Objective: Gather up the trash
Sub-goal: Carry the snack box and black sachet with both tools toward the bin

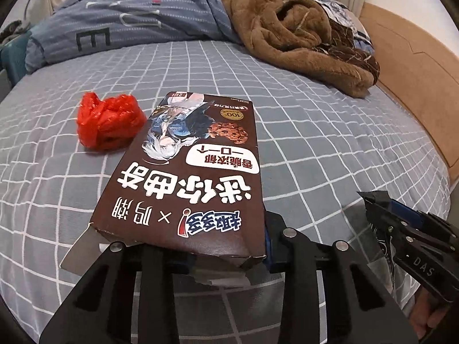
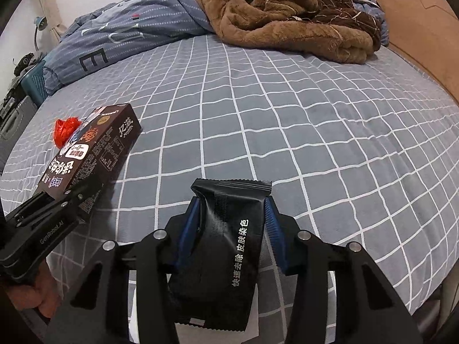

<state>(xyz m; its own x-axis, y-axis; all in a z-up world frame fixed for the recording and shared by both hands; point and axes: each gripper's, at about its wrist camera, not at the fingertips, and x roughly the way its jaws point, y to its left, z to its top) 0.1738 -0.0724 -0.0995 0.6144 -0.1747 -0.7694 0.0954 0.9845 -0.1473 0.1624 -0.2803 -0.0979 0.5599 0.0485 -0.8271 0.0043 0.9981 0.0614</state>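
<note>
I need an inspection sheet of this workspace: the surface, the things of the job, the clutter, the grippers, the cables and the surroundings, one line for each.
Surface: bed sheet, grey with a white grid, wrinkled in places.
Job's things: brown cookie box, one end clamped, the far end towards the sheet; black sachet, held off the sheet; crumpled red plastic bag lying loose beside the box.
Clutter: blue striped quilt and brown fleece blanket, piled at the far side.
Grippers: left gripper shut on the cookie box; right gripper shut on the black sachet.
Cables: nothing seen.
Surroundings: wooden bed frame at the right; dark items past the left edge, unclear.
</note>
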